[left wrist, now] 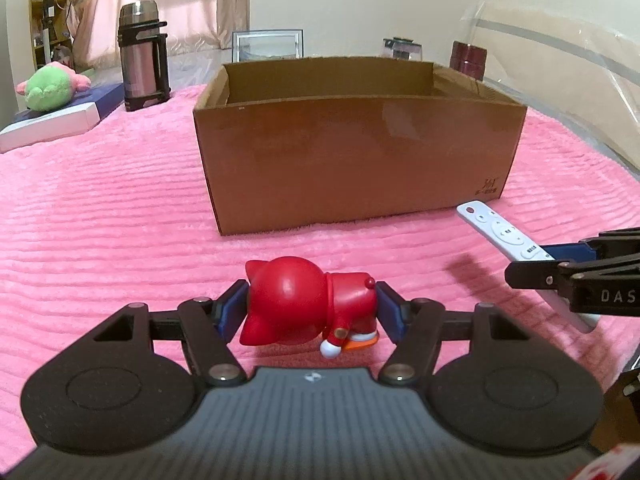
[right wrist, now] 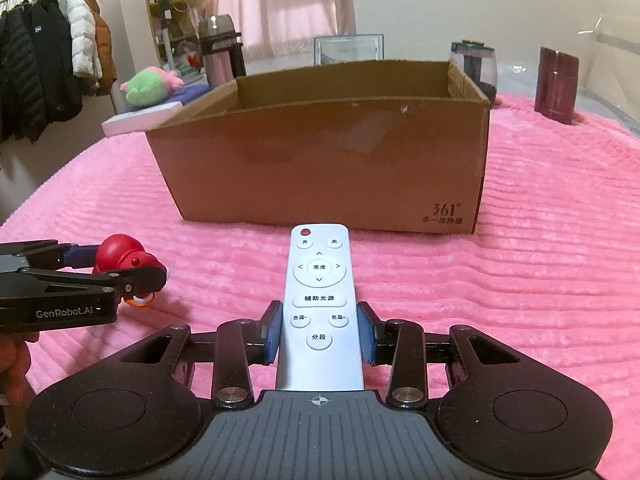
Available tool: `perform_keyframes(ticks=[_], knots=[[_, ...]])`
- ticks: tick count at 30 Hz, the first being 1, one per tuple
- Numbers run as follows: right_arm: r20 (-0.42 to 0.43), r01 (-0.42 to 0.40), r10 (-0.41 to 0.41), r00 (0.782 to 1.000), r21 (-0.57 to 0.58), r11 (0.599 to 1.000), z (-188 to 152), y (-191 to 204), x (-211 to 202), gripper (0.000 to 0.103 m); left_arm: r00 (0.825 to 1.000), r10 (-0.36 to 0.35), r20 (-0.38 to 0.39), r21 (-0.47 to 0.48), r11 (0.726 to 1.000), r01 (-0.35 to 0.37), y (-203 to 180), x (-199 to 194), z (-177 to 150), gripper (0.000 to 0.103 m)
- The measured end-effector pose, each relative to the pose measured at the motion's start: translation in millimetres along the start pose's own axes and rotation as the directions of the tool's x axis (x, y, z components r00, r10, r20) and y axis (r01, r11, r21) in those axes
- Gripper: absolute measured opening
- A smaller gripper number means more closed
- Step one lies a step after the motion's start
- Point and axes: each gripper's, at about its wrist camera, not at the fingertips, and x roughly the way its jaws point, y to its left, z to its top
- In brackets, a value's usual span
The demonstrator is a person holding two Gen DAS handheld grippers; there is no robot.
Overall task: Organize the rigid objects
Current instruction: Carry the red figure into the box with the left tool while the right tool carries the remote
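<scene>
The inside floor of the box [left wrist: 356,160] is hidden behind its front wall in both views, so its contents cannot be told. In the left view the remote [left wrist: 504,240] is cut by the right gripper [left wrist: 560,268] that covers its lower end. In the right view the figure [right wrist: 120,258] shows only partly behind the left gripper [right wrist: 132,272], and a hand [right wrist: 14,364] is cut off at the left edge.

The left gripper [left wrist: 312,312] points forward and down over the pink blanket [left wrist: 100,220]. Its blue pads press both ends of the red figure [left wrist: 308,308], which lies sideways between them, in front of the box. The right gripper [right wrist: 320,336] points the same way, jaws narrow, clamped on the sides of the white remote [right wrist: 320,292], with the button face up and its tip near the front wall of the box [right wrist: 320,160].
</scene>
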Motion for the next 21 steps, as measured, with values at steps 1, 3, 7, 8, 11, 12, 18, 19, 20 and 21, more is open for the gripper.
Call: perform_keyframes(ticks=[1, 3, 7, 8, 11, 12, 18, 19, 20, 21], knots=[[0.004, 0.001, -0.001, 1.0, 0.001, 1.0, 0.1, 0.7, -2.7, 0.035, 1.0, -0.002, 0.004, -0.003, 1.0, 0.002, 0.3, -3.5, 0.4, 0.063], [0.012, 0.003, -0.003, 1.0, 0.003, 1.0, 0.0, 2.1, -8.5, 0.035, 1.0, -0.005, 0.012, -0.002, 1.0, 0.005, 0.4, -9.7, 1.6, 0.063], [0.026, 0.007, -0.007, 1.0, 0.009, 1.0, -0.6, 4.2, -18.5, 0.035, 1.0, -0.011, 0.025, -0.001, 1.0, 0.011, -0.2, -21.2, 4.0, 0.063], [0.03, 0.008, -0.008, 1.0, 0.012, 1.0, -0.8, 4.4, -20.9, 0.035, 1.0, -0.011, 0.027, 0.0, 1.0, 0.011, -0.5, -23.3, 4.3, 0.063], [0.037, 0.01, -0.011, 0.999, 0.021, 1.0, -1.9, 3.1, -27.0, 0.035, 0.999, -0.016, 0.034, 0.004, 1.0, 0.016, -1.3, -28.4, 5.3, 0.063], [0.04, 0.011, -0.012, 0.999, 0.023, 1.0, -2.4, 2.5, -28.8, 0.035, 0.999, -0.017, 0.036, 0.006, 1.0, 0.017, -1.8, -30.0, 5.6, 0.063], [0.049, 0.024, -0.027, 0.998, 0.055, 0.998, -5.4, -9.3, -38.4, 0.035, 0.999, -0.034, 0.04, 0.008, 0.999, 0.034, -2.5, -35.5, 6.6, 0.063], [0.05, 0.029, -0.032, 0.998, 0.064, 0.998, -6.4, -13.0, -40.2, 0.035, 0.998, -0.04, 0.04, 0.01, 0.999, 0.039, -2.6, -35.9, 7.4, 0.063], [0.051, 0.036, -0.04, 0.998, 0.074, 0.997, -7.6, -16.9, -42.0, 0.035, 0.998, -0.044, 0.039, 0.012, 0.999, 0.044, -2.5, -36.4, 8.4, 0.063], [0.051, 0.044, -0.048, 0.998, 0.082, 0.996, -8.3, -20.4, -43.5, 0.035, 0.998, -0.053, 0.039, 0.015, 0.999, 0.052, -2.0, -36.9, 9.8, 0.063]])
